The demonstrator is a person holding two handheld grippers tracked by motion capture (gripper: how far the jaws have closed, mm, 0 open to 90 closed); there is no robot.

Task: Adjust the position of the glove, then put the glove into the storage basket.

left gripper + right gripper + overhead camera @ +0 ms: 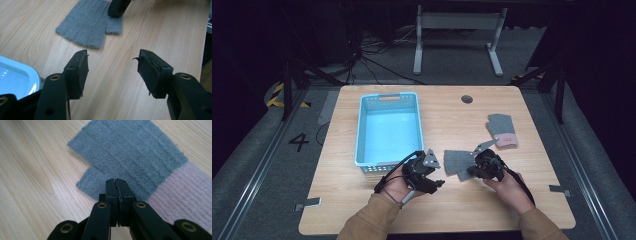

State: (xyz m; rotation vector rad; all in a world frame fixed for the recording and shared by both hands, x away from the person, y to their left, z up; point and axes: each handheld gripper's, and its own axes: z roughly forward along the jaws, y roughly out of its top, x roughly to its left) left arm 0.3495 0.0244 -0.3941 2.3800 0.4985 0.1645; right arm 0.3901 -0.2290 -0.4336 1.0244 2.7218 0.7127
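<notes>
A grey fingerless glove (455, 162) with a pink cuff lies flat on the wooden table between my two grippers. My right gripper (469, 171) is shut, and its tips rest on the glove by the thumb piece. In the right gripper view the jaws (116, 185) meet with no fabric visibly pinched, over the grey knit (130, 152). My left gripper (438, 184) is held open just left of the glove. Bare wood shows between its pads (112, 72), and the glove (85, 25) lies beyond them. A second matching glove (502, 131) lies farther back on the right.
A light blue plastic basket (362, 131) stands on the left half of the table, its near end close to my left hand; its corner (15, 77) appears in the left gripper view. A round cable hole (467, 99) sits near the far edge.
</notes>
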